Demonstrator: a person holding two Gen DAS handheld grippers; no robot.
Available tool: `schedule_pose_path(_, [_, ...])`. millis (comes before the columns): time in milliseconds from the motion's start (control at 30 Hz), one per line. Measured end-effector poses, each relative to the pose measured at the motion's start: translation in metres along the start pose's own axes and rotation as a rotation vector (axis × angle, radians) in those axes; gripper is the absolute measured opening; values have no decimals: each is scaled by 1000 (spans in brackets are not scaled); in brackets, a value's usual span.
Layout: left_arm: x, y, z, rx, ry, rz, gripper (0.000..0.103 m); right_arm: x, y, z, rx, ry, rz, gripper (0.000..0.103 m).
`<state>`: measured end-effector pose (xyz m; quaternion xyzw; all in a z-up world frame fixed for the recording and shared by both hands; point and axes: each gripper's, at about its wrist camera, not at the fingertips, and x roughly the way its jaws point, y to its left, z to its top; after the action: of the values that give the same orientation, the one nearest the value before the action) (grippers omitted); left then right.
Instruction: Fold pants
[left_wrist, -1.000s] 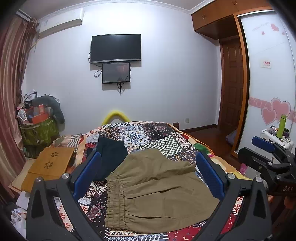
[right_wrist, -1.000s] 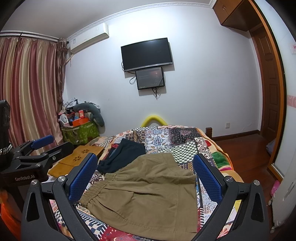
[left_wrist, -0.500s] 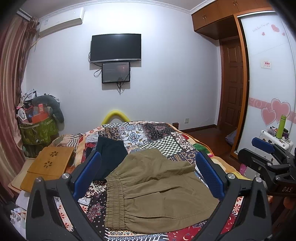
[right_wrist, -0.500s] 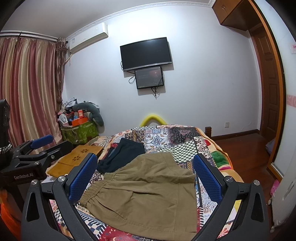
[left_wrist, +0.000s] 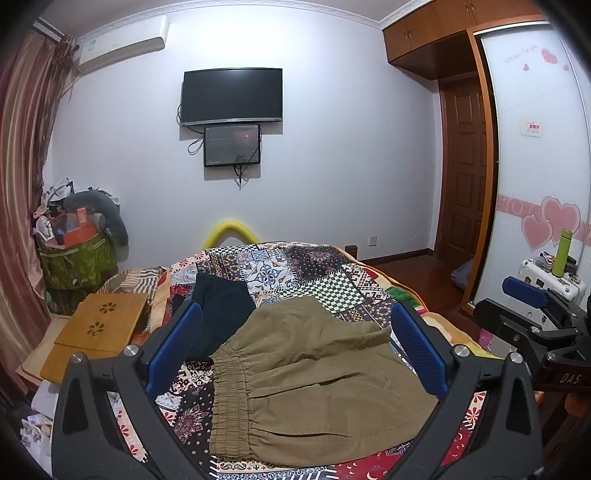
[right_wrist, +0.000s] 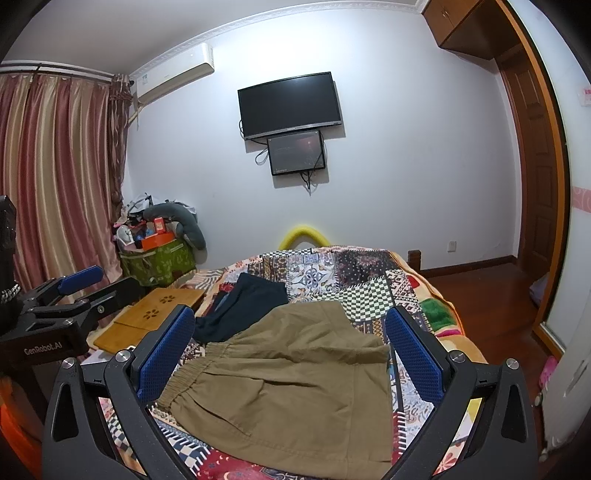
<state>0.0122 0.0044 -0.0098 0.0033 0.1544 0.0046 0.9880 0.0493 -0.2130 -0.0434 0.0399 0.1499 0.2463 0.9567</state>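
Observation:
Olive-brown pants (left_wrist: 314, 384) lie on the patchwork bed, folded, elastic waistband to the left; they also show in the right wrist view (right_wrist: 295, 384). My left gripper (left_wrist: 295, 350) hovers above and in front of them, jaws wide open, blue pads empty. My right gripper (right_wrist: 291, 347) is likewise open and empty above the pants. Each gripper shows at the edge of the other's view: the right gripper (left_wrist: 532, 306) at the right, the left gripper (right_wrist: 74, 291) at the left.
A dark navy garment (left_wrist: 218, 314) lies behind the pants on the patchwork quilt (left_wrist: 295, 266). A wooden lap table (left_wrist: 99, 328) sits left of the bed. A cluttered green basket (left_wrist: 74, 262) stands by the curtain. A white suitcase with a green bottle (left_wrist: 563, 254) is at right.

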Motion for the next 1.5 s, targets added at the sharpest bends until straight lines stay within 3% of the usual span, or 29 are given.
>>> schedule_pose_path(233, [9, 2, -2, -1, 12, 3, 103, 6, -3, -2, 1, 17, -4, 103])
schedule_pose_path(467, [43, 10, -9, -15, 86, -14, 103, 25, -7, -9, -4, 64, -24, 103])
schedule_pose_path(633, [90, 26, -19, -40, 197, 7, 103, 53, -20, -21, -3, 130, -44, 103])
schedule_pose_path(833, [155, 46, -43, -27, 339, 46, 103, 104, -43, -45, -22, 276, -99, 103])
schedule_pose_path(1000, [202, 70, -62, -60, 454, 30, 103, 139, -63, -61, -22, 367, -124, 103])
schedule_pose_path(1200, [242, 94, -82, -39, 540, 49, 103, 181, -92, -80, -20, 468, -136, 101])
schedule_pose_path(1367, [267, 113, -93, -33, 610, 83, 100, 211, -120, -95, 38, 571, -101, 85])
schedule_pose_path(1500, [284, 122, -104, -19, 694, 75, 87, 230, -139, -106, 64, 639, -70, 73])
